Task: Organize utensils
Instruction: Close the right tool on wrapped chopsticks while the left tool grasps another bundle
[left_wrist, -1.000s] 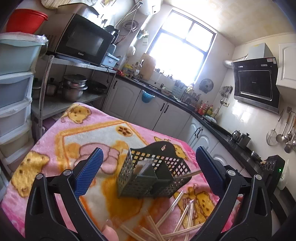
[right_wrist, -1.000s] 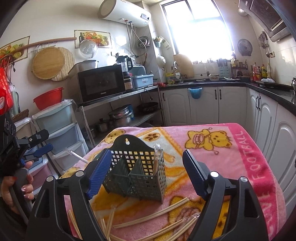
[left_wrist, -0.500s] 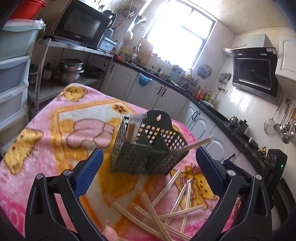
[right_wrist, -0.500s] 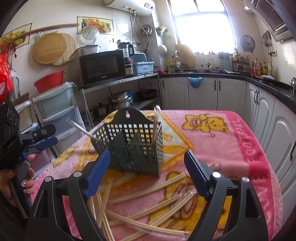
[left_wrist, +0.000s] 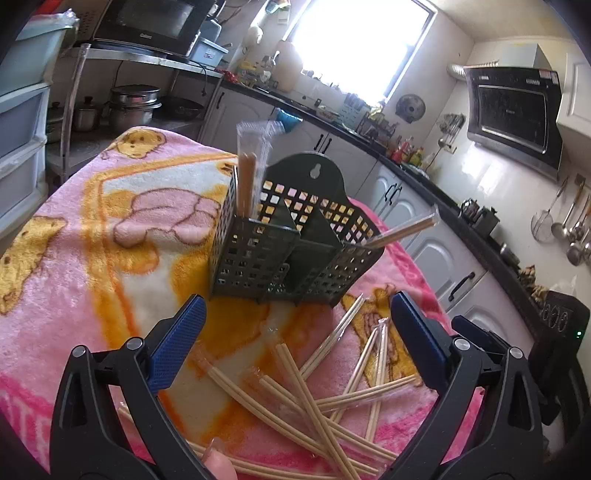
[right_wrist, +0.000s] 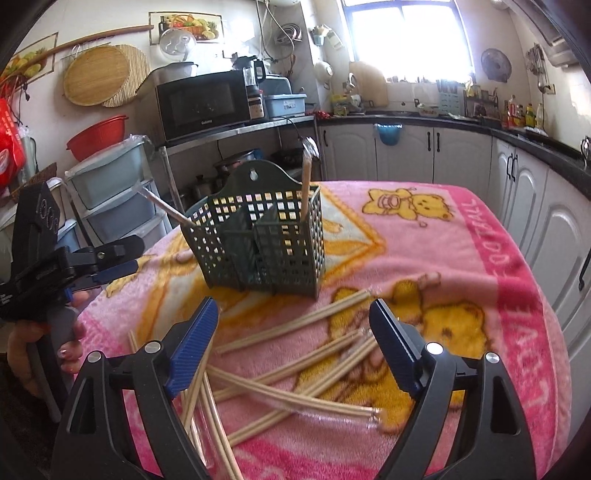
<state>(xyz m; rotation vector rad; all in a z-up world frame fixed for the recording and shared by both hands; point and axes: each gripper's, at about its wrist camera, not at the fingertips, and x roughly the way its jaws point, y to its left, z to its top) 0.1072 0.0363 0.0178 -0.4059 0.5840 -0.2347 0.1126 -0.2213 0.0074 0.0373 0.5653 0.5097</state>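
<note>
A dark green perforated utensil basket stands on the pink blanket. One wrapped chopstick pair stands upright in one compartment; another leans out of the opposite side. Several wrapped chopstick pairs lie scattered in front of the basket. My left gripper is open above the pile, nothing between its fingers. My right gripper hovers over the same pile, jaws opening, nothing between them.
The pink bear blanket covers a round table. The left gripper and a hand show at the left edge of the right wrist view. Plastic drawers, a metal shelf with a microwave, and white cabinets surround the table.
Both grippers have sunk and tilted down toward the table; the basket now sits higher in both views and the scattered chopsticks fill the space under the jaws.
</note>
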